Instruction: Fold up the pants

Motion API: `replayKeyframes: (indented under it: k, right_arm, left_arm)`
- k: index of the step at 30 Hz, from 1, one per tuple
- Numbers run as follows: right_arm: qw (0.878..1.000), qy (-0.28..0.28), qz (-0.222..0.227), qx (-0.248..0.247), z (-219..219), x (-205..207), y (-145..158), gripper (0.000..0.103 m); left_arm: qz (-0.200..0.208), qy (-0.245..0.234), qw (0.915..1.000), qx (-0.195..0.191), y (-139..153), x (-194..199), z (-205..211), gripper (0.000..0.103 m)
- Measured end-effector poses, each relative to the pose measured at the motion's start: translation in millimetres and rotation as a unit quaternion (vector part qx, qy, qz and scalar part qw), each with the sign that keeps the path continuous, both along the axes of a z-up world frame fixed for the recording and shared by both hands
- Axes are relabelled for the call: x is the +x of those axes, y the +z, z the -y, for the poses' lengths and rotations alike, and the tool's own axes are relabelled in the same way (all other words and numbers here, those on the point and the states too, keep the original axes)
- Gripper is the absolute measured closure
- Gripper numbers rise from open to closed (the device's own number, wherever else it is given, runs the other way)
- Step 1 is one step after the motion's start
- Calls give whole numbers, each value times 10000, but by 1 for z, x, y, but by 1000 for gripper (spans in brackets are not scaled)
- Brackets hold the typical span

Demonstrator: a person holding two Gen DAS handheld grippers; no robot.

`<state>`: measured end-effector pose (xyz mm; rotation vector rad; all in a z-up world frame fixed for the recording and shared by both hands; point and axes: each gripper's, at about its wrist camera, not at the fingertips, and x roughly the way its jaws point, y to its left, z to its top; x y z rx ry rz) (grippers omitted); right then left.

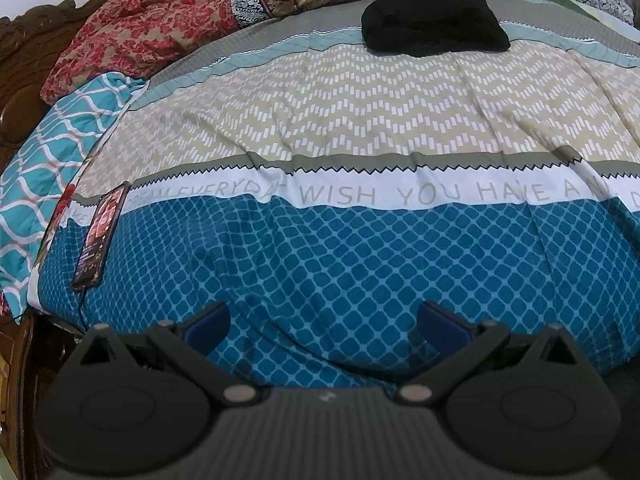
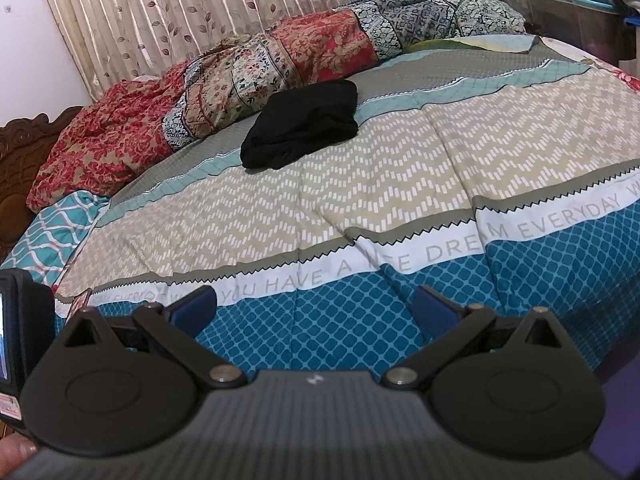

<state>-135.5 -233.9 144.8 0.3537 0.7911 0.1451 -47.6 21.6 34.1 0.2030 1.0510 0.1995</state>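
Left tongs [image 1: 323,322], right tongs [image 2: 314,306] spread, empty | phone [image 1: 100,236] left-view only | pants [image 2: 302,130] bundled

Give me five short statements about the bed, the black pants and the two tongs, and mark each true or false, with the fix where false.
1. The black pants lie in a compact bundle on the far part of the bedspread. True.
2. The left tongs are shut on the pants. False: they are open and hold nothing, over the blue checked band at the near edge.
3. The right tongs are open and empty. True.
4. A phone lies on the bedspread at its left edge in the left wrist view. True.
5. The pants rest on the red patterned quilt. False: they lie on the bedspread's grey and teal stripes, in front of that quilt.
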Motion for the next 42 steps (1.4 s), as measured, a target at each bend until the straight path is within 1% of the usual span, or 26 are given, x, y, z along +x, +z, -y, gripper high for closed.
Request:
replayKeyframes:
  k: [5, 13, 22, 27, 33, 42]
  right_arm:
    - [10000, 28, 4, -14, 0, 1, 1, 0]
    - [10000, 23, 83, -32, -2, -1, 4, 0]
    - [9986, -72, 500, -181, -3, -8, 17, 0]
    - [9973, -213, 680, -164, 0, -11, 21, 0]
    - [9968, -308, 728, -98, 2, -12, 21, 0]
    - [9965, -335, 758, -82, 1, -13, 22, 0]
  left_arm:
    - [5, -1, 10000, 16, 0, 0, 0, 0]
    - [26, -33, 10000, -62, 5, -1, 0, 0]
    - [189, -163, 9992, -303, 21, -7, 5, 0]
    - [334, -277, 9982, -425, 31, -13, 10, 0]
    - [385, -386, 9971, -522, 37, -16, 13, 0]
    - [381, -401, 9969, -565, 38, -18, 14, 0]
